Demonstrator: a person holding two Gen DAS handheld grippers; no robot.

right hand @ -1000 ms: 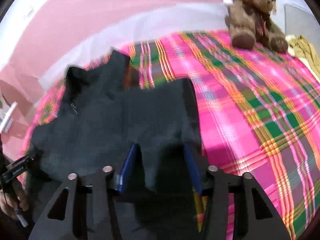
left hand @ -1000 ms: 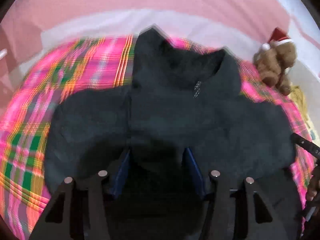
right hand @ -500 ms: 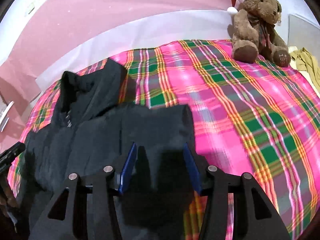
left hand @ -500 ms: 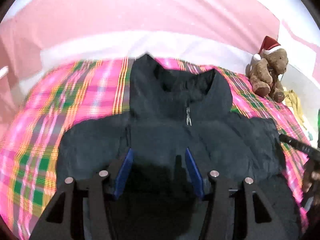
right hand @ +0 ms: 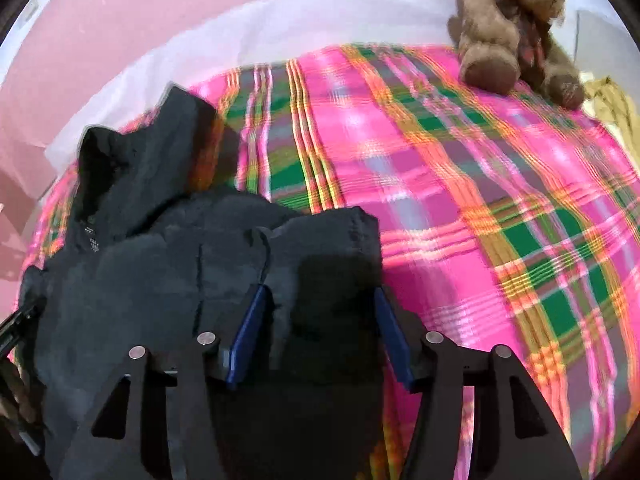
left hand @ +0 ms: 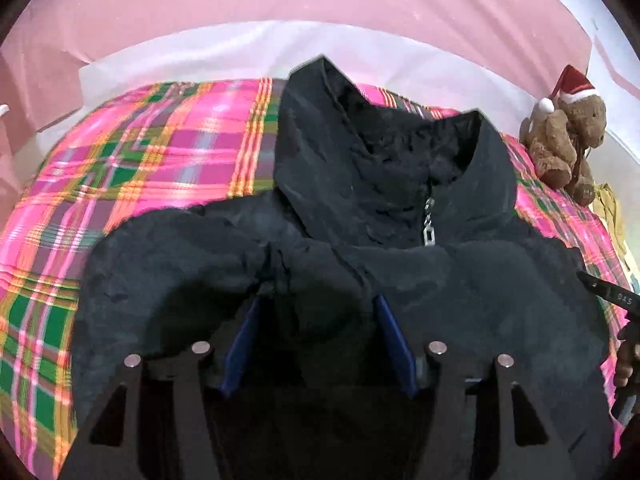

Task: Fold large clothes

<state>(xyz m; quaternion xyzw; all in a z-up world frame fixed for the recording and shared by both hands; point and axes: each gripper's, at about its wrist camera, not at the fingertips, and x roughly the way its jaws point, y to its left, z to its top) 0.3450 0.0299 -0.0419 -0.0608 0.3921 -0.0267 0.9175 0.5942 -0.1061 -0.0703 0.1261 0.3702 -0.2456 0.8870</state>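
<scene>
Here the dark jacket [left hand: 360,248] lies spread on the plaid blanket [left hand: 168,148], collar and zipper pull [left hand: 428,224] ahead of the left gripper [left hand: 316,312]. Its blue fingers [left hand: 244,332] stand apart with jacket fabric between them. The right gripper [right hand: 316,304] likewise has its fingers [right hand: 250,324] spread over the jacket's edge, blanket just beside the outer finger. A teddy bear [right hand: 516,28] sits far ahead.

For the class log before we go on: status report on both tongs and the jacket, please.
Left tongs open over the jacket. Right tongs open over its right edge. Jacket flat on blanket, collar far. Teddy bear at far corner, clear.
</scene>
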